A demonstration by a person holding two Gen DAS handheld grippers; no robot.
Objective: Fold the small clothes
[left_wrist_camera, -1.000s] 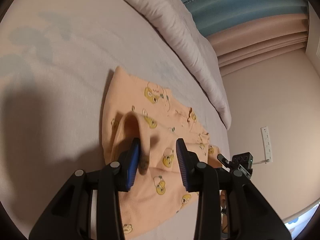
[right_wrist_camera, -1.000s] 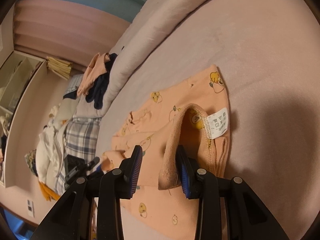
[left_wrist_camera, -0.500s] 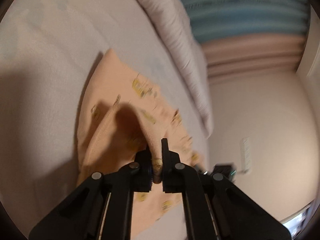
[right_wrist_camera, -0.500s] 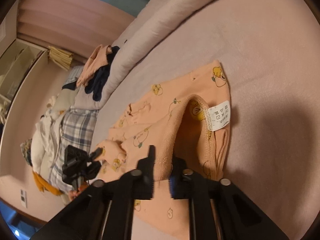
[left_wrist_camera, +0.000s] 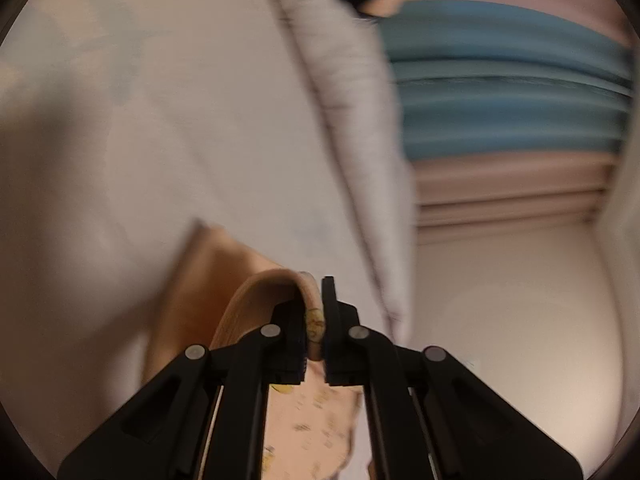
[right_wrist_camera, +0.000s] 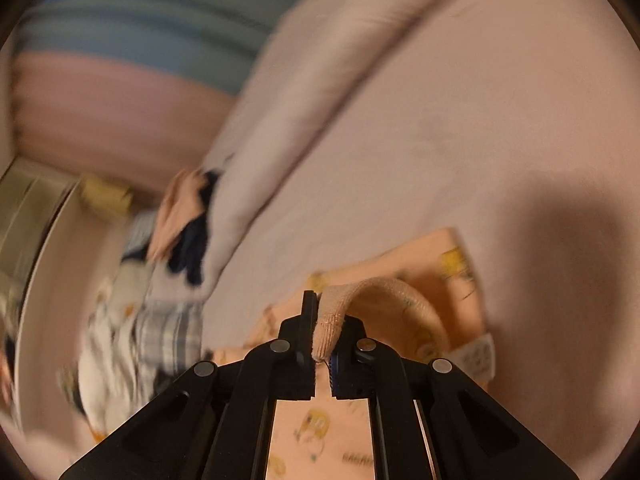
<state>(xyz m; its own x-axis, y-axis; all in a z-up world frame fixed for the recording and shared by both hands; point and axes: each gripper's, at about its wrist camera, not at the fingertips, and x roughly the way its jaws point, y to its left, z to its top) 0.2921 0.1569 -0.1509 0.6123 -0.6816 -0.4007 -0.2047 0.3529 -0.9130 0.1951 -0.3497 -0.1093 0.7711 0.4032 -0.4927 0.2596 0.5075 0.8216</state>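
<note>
A small peach garment (left_wrist_camera: 208, 280) with yellow cartoon prints lies on the pale bed sheet (left_wrist_camera: 120, 128). My left gripper (left_wrist_camera: 316, 320) is shut on a raised fold of its edge, which arches up to the left of the fingers. In the right wrist view the same peach garment (right_wrist_camera: 456, 280) spreads under and to the right of my right gripper (right_wrist_camera: 322, 328), which is shut on the ribbed hem lifted off the sheet. A white care label (right_wrist_camera: 476, 354) shows at the garment's right edge. Both views are blurred.
A rolled pale duvet (left_wrist_camera: 352, 112) runs along the bed's far side, with blue and pink curtains (left_wrist_camera: 508, 104) behind. A heap of other clothes (right_wrist_camera: 160, 280), plaid and dark pieces among them, lies at the left in the right wrist view.
Both grippers went from open around the garment's edge to shut on it, then pulled the pinched fabric up and toward the cameras. Both views have swung and blurred.
</note>
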